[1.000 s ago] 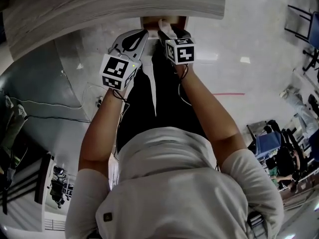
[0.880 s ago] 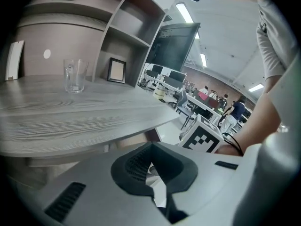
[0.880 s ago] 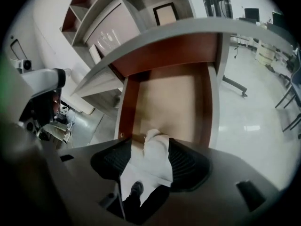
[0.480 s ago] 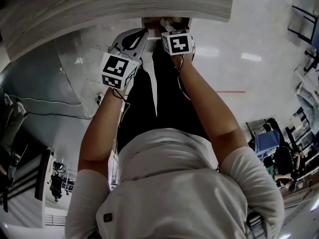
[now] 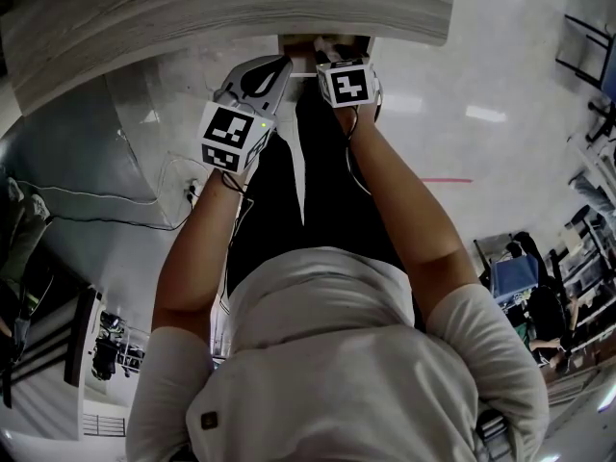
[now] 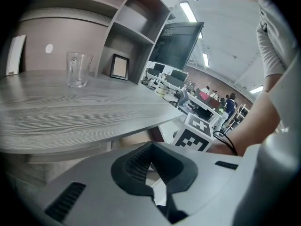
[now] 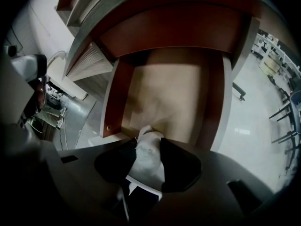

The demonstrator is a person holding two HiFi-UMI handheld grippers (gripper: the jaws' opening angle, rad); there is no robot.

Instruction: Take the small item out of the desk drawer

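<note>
White, crumpled wad (image 7: 149,160) sat between the pads of the right claw (image 7: 149,146), low over the near end of the open drawer (image 7: 176,86). The jaws were closing on it, and both pads appeared to touch its sides. It looked like tissue or thin cloth; the exact material could not be determined. On that showing it should be very light, soft and easily squashed, with no stiffness to resist the pads and little risk of breakage. A hold across its bulk, as seen here, appeared the right one, since a pinch on a loose edge might tear or slip.

Beyond the wad, the drawer floor was bare and tan, with red-brown side walls. No other contents were visible. The curved grey tabletop (image 6: 70,112) overhung the back of the drawer, so a lift is judged to need a path up and toward the person, clear of that edge and of the drawer's near wall.

The left claw (image 6: 151,149) was held beside the right one, its jaws together and empty.

Farther off on the tabletop stood a clear glass (image 6: 77,68) and a small picture frame (image 6: 119,67), with a monitor (image 6: 182,45) behind; none obstructed the work.
</note>
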